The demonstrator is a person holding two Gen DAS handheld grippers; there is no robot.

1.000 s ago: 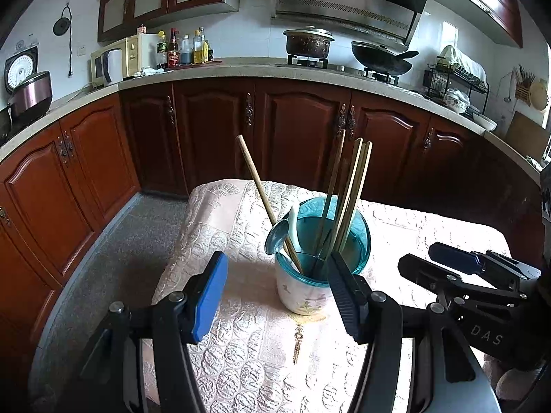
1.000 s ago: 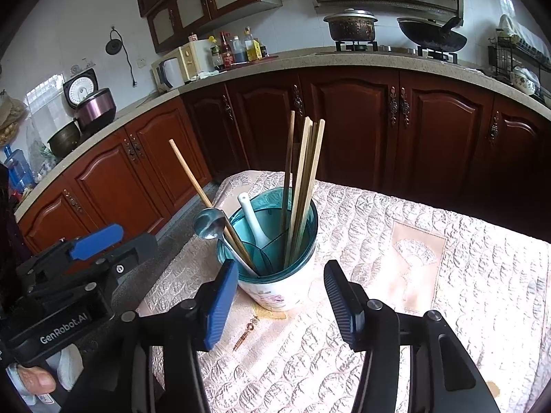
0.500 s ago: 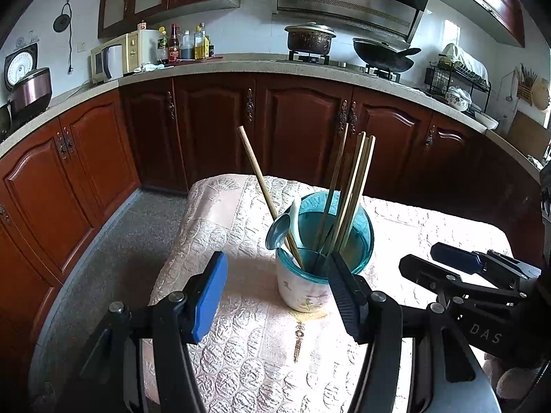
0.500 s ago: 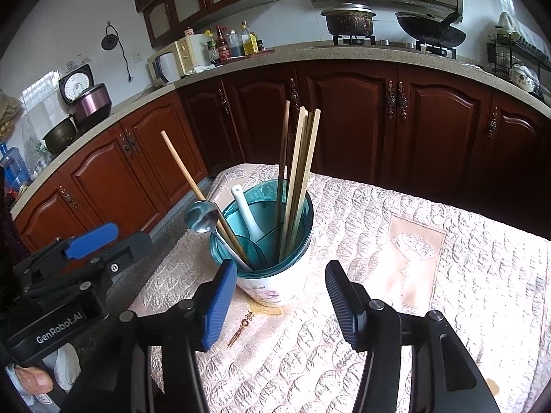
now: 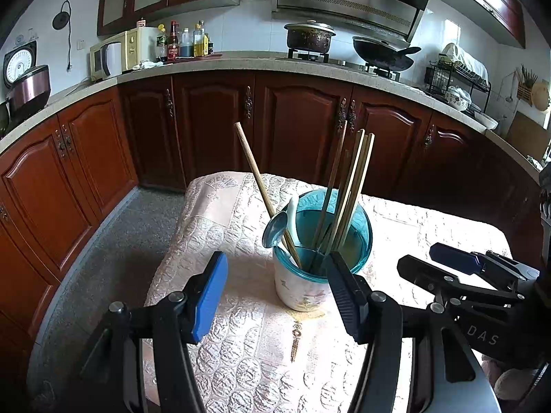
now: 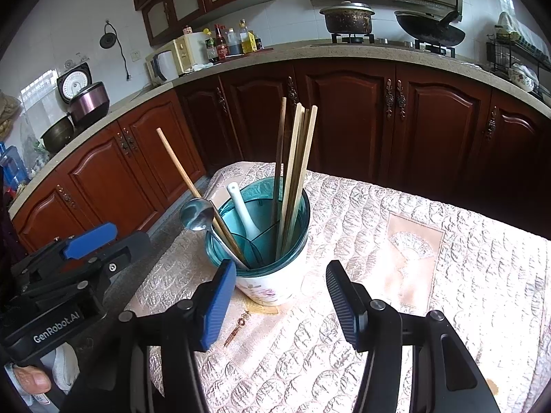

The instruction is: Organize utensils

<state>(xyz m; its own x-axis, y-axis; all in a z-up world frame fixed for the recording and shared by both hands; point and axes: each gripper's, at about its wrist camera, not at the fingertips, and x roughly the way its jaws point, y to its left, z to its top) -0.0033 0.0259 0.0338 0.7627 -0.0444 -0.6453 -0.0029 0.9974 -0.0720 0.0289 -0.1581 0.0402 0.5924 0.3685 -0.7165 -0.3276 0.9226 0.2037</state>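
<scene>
**Nothing moved in the last second: utensils look sorted, both grippers idle**

Your left gripper (image 5: 275, 296) and right gripper (image 6: 280, 297) sit where they were a second ago, each with its jaws parted about halfway and nothing between the pads. The white ceramic holder with the teal plastic divider insert (image 6: 265, 258) stands on the quilted pink tablecloth (image 6: 430, 275), just ahead of both sets of fingertips and untouched. The bundle of bamboo chopsticks (image 6: 296, 172) stands in one compartment; the long wooden-handled steel ladle (image 6: 198, 215) and the white ceramic spoon (image 6: 242, 210) lean in another. No loose utensil shows on the cloth, so you appear finished: back away without clipping the chopsticks
</scene>
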